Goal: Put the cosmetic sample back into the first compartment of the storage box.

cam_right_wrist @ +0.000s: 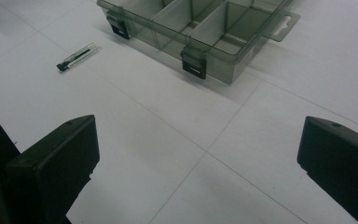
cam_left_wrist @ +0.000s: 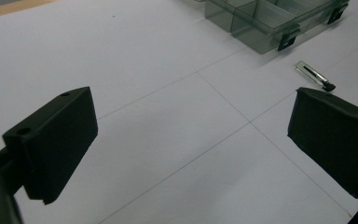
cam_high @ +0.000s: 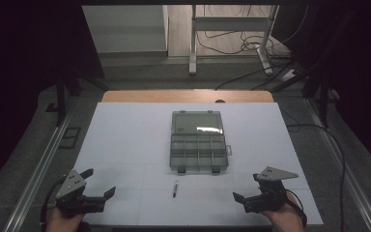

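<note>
A clear grey compartment box (cam_high: 198,146) lies open in the middle of the white table (cam_high: 125,140), its lid folded back on the far side. The box's front latches face me (cam_right_wrist: 194,63) (cam_left_wrist: 265,28). A small clear pen-like piece with a black tip (cam_high: 175,188) lies just in front of the box (cam_left_wrist: 314,75) (cam_right_wrist: 77,56). My left gripper (cam_high: 98,182) is held open near the front left edge, nothing between its jaws. My right gripper (cam_high: 249,186) is open near the front right edge, also holding nothing.
A wooden strip (cam_high: 188,95) borders the table's far edge. Metal rails (cam_high: 43,164) run along both sides. Beyond the table stand a white table frame (cam_high: 232,29) and loose cables (cam_high: 251,46) on the floor.
</note>
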`<state>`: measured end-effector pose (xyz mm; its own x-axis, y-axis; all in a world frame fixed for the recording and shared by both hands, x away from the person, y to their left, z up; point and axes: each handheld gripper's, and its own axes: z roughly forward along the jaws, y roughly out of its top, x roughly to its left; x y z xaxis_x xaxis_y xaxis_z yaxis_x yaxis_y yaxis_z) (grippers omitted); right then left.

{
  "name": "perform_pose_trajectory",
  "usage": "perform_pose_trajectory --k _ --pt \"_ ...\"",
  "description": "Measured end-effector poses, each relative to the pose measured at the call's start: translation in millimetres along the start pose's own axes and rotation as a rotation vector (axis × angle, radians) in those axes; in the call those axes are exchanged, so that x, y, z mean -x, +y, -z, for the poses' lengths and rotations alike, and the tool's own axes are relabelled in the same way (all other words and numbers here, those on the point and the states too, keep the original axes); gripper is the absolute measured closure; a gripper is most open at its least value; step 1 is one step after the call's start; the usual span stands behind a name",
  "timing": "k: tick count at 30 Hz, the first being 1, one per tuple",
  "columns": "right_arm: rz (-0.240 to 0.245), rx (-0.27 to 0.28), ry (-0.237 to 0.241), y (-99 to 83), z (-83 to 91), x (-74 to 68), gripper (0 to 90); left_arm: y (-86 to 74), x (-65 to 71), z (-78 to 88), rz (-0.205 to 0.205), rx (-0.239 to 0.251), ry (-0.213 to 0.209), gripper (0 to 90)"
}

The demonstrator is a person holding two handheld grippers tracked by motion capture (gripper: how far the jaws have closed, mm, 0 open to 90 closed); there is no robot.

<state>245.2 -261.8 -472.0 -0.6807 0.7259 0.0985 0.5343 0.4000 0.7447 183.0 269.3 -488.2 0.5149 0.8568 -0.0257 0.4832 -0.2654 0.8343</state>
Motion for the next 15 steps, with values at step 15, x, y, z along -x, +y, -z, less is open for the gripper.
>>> perform_pose_trajectory --k 15 --pt "0.031 -0.015 0.079 14.8 -17.4 -13.4 0.0 0.4 0.2 -1.0 0.004 -0.005 0.004 2.0"
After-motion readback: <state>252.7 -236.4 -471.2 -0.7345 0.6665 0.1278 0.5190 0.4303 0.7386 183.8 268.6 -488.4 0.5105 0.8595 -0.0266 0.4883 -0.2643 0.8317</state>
